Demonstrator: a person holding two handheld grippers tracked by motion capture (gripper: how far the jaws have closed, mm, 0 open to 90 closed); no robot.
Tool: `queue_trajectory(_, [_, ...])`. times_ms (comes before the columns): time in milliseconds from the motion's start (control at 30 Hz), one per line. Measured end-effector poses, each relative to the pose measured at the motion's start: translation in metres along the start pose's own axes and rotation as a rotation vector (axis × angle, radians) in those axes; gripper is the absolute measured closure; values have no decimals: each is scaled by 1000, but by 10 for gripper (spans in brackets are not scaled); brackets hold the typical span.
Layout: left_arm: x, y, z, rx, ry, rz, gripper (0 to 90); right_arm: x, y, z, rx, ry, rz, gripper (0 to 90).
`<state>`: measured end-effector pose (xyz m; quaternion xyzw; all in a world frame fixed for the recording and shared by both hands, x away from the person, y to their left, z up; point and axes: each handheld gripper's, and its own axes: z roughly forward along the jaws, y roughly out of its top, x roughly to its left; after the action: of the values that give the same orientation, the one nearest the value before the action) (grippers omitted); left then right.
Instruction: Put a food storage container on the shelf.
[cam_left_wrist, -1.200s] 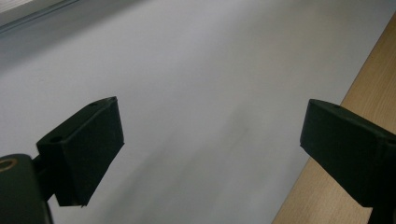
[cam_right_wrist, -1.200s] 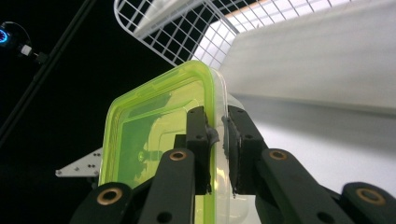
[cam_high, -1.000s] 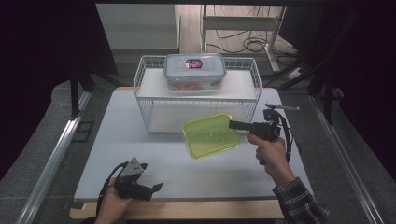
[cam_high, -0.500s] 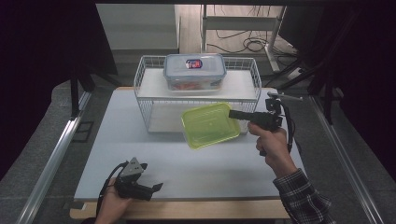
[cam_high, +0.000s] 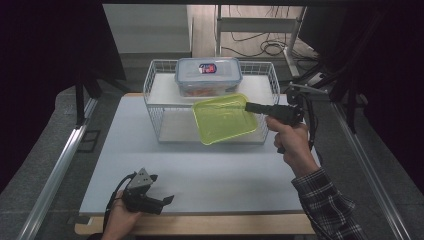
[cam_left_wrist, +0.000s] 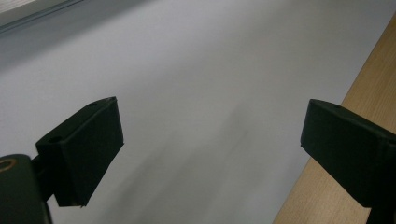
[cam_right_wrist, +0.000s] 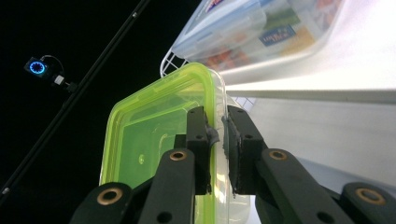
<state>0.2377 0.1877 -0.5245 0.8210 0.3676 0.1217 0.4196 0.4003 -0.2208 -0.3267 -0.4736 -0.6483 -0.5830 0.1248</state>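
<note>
**Green container pinched by its rim, held up before the wire rack**

Seen from the high view: right gripper (cam_high: 248, 106) just right of frame centre, jaws pressed onto the right-hand rim of the green container (cam_high: 224, 118). Container held clear of the white table top (cam_high: 210, 170), tilted, overlapping the front of the wire rack (cam_high: 155, 107) in the upper middle of the frame. On the rack's upper shelf, a clear lidded box (cam_high: 208, 76), sitting just above the green container in the picture. Right hand (cam_high: 292, 142) wrapped round the gripper's handle, plaid sleeve (cam_high: 327, 205) running to the lower right corner.

From the right gripper view: jaws nearly together at lower centre, the container's rim (cam_right_wrist: 215, 135) clamped between the pads, green container (cam_right_wrist: 154, 140) spreading to the left of the jaws, clear box (cam_right_wrist: 261, 30) in the upper right.

Left gripper (cam_high: 167, 200) at the lower left of the high view, lying low near the table's wooden front edge (cam_high: 210, 224), held by the left hand (cam_high: 120, 220). In the left gripper view, jaws spread wide with nothing between them, bare table beneath.
</note>
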Motion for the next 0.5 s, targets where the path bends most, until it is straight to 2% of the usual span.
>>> queue_trajectory(500, [0,0,0,-1,0,-1,59,15,28,8,-47,-7,-4,801])
